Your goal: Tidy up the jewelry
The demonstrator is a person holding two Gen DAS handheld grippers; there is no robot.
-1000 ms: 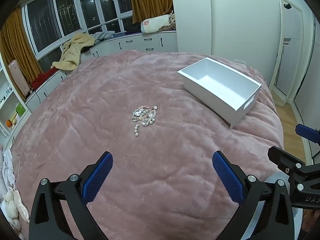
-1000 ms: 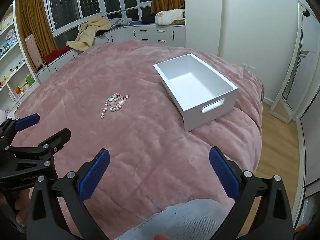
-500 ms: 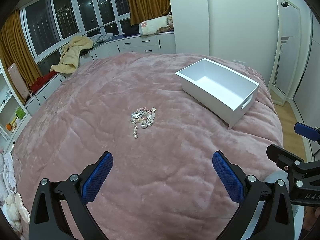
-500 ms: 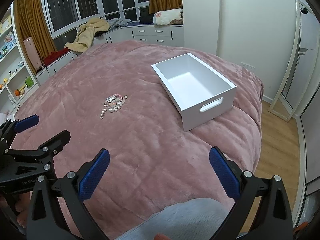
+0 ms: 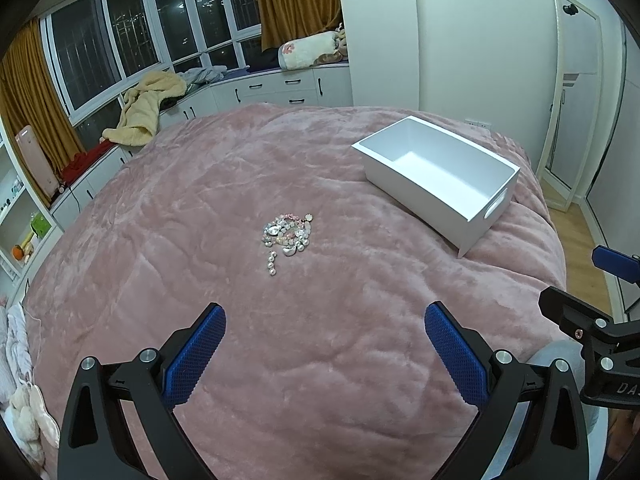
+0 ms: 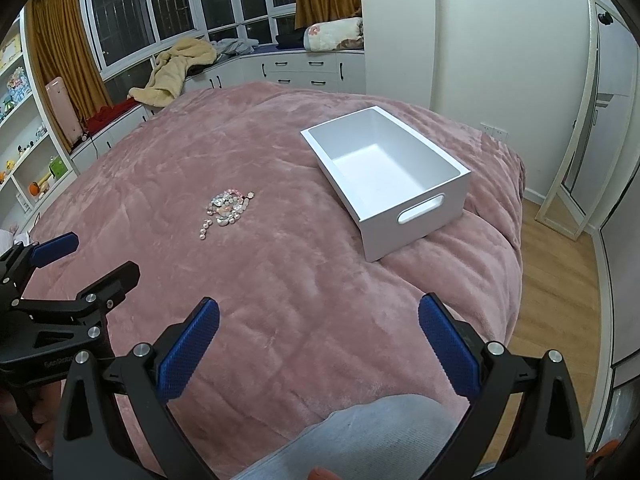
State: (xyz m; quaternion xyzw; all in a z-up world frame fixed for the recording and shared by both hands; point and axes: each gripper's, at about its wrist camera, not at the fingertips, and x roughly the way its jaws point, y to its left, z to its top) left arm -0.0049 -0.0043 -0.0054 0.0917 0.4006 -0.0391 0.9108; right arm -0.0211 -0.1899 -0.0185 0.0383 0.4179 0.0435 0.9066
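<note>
We held the left gripper [image 5: 322, 342] with jaws spread wide and empty above the pink plush bedspread [image 5: 200, 208]. Farther off, mid-bed, lay the beaded jewelry [image 5: 287, 235], likely light, limp and tangle-prone, best pinched at its trailing bead strand. Right of it sat the empty white box [image 5: 436, 178]; our right gripper [image 6: 318, 338] likewise gaped.

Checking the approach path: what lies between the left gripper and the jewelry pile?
Only bare pink blanket lies between the open left gripper and the jewelry pile; the left wrist view shows it.
</note>
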